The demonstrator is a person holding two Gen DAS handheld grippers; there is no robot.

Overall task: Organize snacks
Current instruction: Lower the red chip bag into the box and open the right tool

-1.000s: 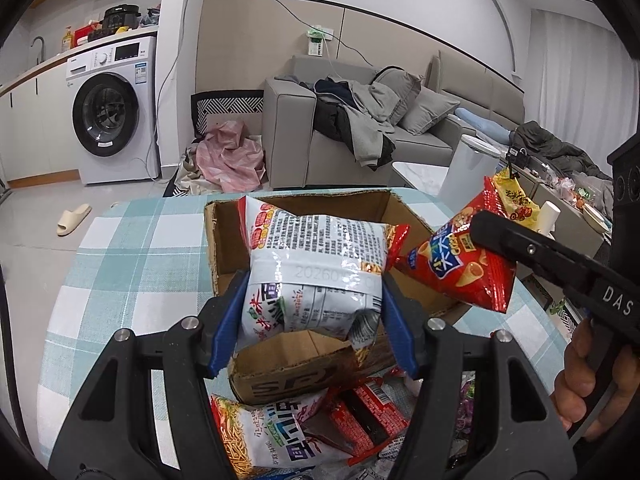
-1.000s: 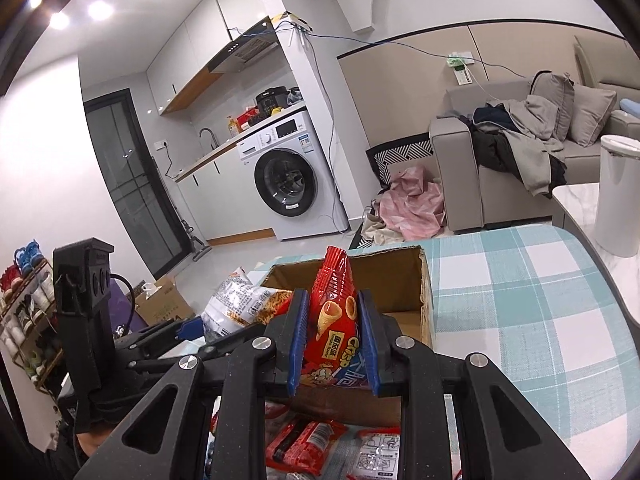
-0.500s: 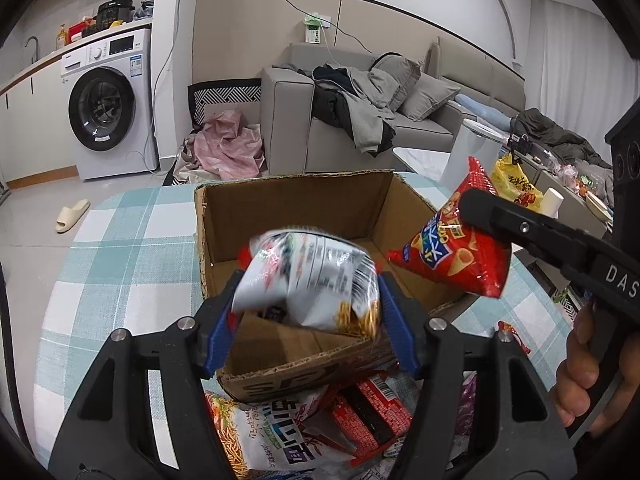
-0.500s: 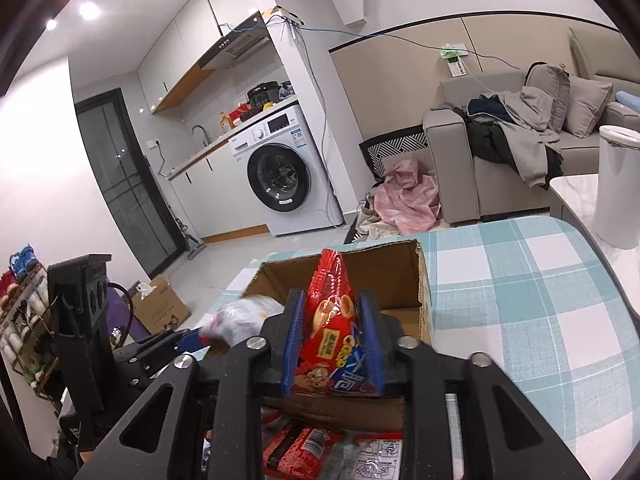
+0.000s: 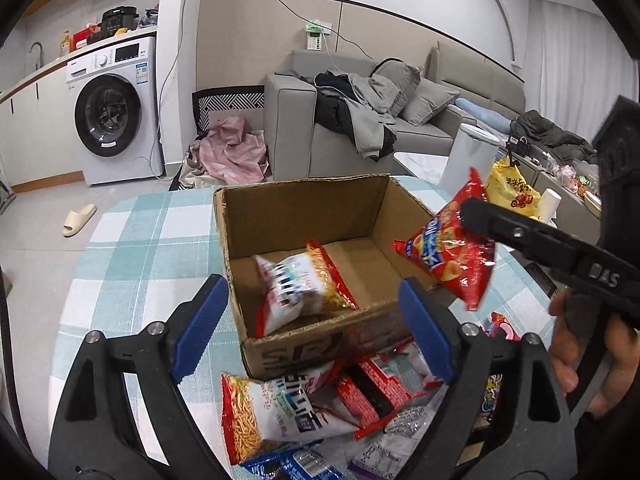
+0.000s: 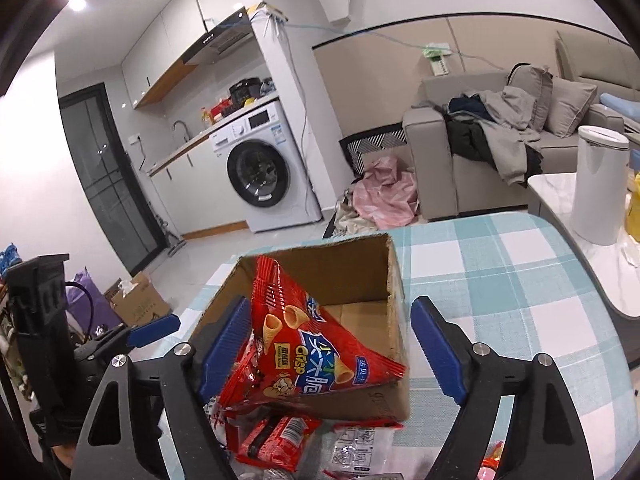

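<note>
the checked tablecloth (image 6: pixel 500 280) carries an open cardboard box (image 5: pixel 280 216), set where both hands can drop snacks into it. a noodle snack bag (image 5: pixel 304 284) lies on the box floor, clear of the left gripper (image 5: pixel 312 320), whose jaws are opening with nothing between them. the right gripper (image 6: pixel 332 344) is opening too; the red crisp cone bag (image 6: pixel 316 348) sits loose between its jaws over the box, apparently dropping in. unsorted packets (image 5: pixel 304 408) wait in front of the box.

A lived-in home: a washer (image 5: pixel 110 114) under a kitchen counter (image 6: pixel 188 148), a clothes-strewn sofa (image 5: pixel 360 128), and a checked-cloth table (image 6: pixel 500 280) share one open room.
</note>
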